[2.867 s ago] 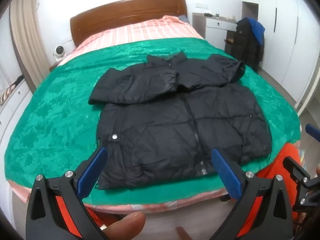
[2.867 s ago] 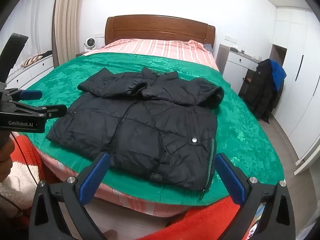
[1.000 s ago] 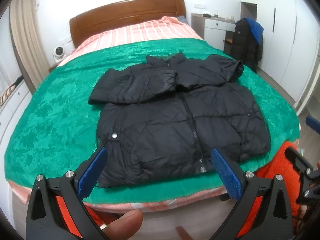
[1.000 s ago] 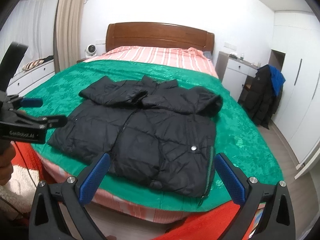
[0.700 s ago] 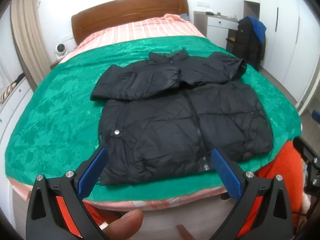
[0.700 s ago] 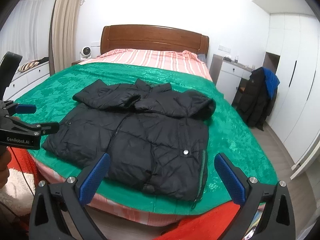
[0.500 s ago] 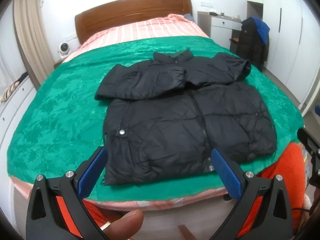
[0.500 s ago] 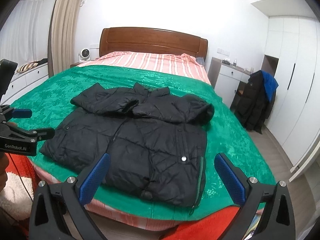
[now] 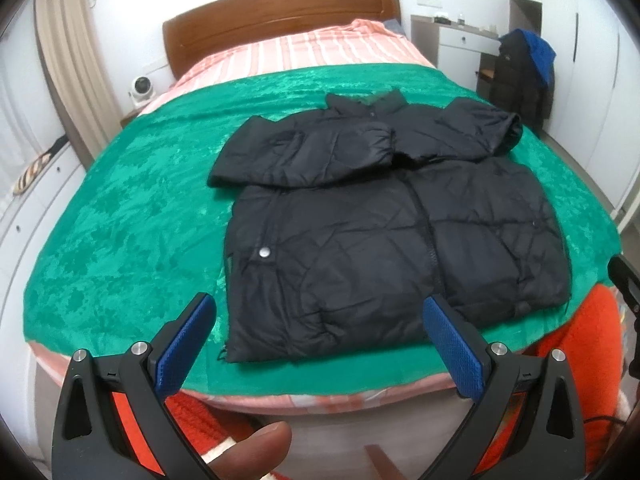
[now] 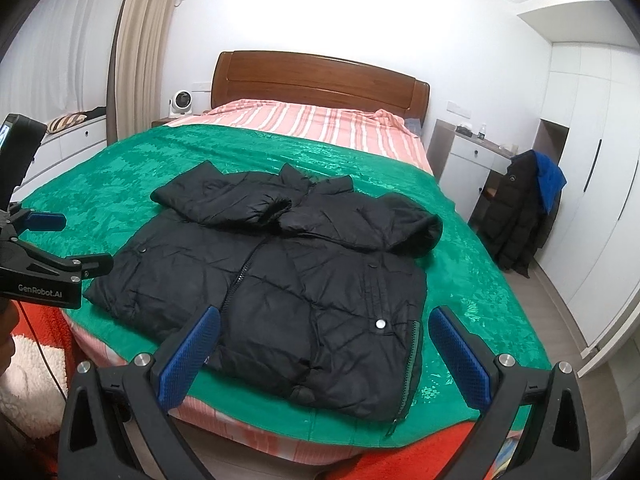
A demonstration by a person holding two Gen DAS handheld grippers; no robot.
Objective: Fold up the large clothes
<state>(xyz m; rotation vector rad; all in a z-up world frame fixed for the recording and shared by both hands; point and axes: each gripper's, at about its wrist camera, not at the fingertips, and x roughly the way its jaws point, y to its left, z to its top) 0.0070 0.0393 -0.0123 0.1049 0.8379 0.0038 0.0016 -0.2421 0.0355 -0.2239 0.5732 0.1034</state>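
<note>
Jacket (image 9: 384,220) flat on blanket (image 9: 132,220)

the items on the white side cabinet (image 10: 474,148) are too small to identify; the frame edge crops the curtain (image 9: 60,60).

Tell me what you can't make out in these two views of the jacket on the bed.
- Black jacket: its underside and back lie against the green blanket in both views.
- Chest area: covered by the folded-in sleeves.
- Right tool: cut off by the left wrist view's right edge.
- Items on the white desk: too small to identify.
- Floor beside the bed: hidden behind the left tool.
</note>
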